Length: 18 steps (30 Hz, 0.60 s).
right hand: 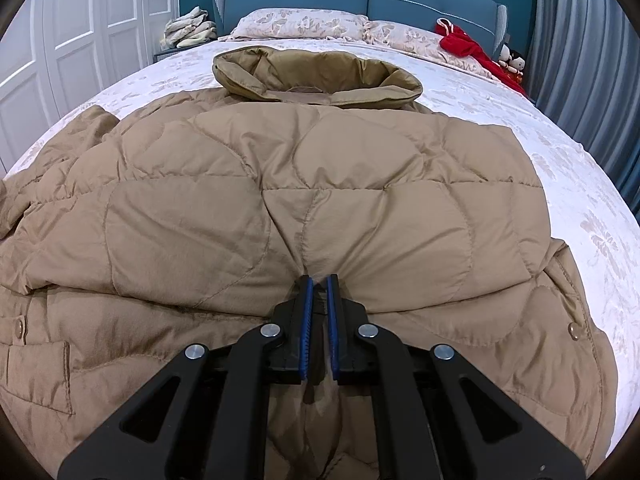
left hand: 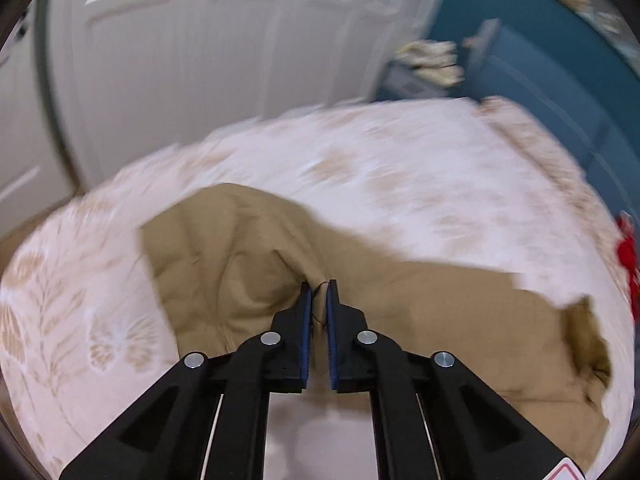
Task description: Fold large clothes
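Both tools, left tool (left hand: 319, 286) and right tool (right hand: 319, 280), pinched the tan jacket (right hand: 320, 184) on the bed (right hand: 580, 200); its slick, puffy fabric risked slipping free.

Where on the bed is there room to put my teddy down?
Bare bedspread lies between the jacket collar and the pillows, and along the jacket's right edge. The middle is crowded by the jacket; red clothes fill the far right corner.

A tan quilted jacket (right hand: 320, 184) lies on a pale pink leaf-patterned bedspread (right hand: 560, 152) before a teal headboard (right hand: 296, 0).
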Motion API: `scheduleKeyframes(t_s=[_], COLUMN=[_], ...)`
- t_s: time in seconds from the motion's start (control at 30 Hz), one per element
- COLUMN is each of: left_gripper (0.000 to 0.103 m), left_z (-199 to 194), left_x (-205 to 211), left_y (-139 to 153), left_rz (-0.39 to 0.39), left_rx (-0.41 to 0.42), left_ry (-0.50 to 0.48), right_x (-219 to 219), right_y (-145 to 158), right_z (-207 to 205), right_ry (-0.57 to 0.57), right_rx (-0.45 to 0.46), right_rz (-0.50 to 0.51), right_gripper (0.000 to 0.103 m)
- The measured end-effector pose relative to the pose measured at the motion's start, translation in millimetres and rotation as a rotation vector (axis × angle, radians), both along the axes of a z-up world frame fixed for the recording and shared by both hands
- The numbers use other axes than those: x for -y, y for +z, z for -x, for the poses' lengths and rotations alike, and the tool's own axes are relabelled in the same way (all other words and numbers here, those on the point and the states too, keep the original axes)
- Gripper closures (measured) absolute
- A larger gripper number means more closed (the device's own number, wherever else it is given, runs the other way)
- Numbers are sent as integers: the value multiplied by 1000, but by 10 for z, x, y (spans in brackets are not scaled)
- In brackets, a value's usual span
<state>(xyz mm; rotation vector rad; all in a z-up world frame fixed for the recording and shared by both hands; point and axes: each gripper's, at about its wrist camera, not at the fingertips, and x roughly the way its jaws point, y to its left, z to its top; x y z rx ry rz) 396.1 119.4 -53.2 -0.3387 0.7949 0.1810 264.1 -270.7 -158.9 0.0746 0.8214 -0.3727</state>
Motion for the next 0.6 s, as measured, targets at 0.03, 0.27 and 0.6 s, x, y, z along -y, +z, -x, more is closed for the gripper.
scheduleKeyframes(t_s=[0.03, 0.27, 0.6], left_gripper=[100, 98, 57], left_z=[29, 503, 1140], left_x=[162, 1857, 2978], left_y=[136, 954, -183], left_rz=[-9, -7, 289], left_rx=[36, 191, -213], left_ry=[-35, -437, -743], right_x=[7, 164, 682], right_y=[7, 318, 649], right_z=[-2, 291, 1436], right_ry=[0, -24, -127], right_rx=[2, 67, 50], right_rz=[-5, -150, -141], right_gripper=[97, 43, 37])
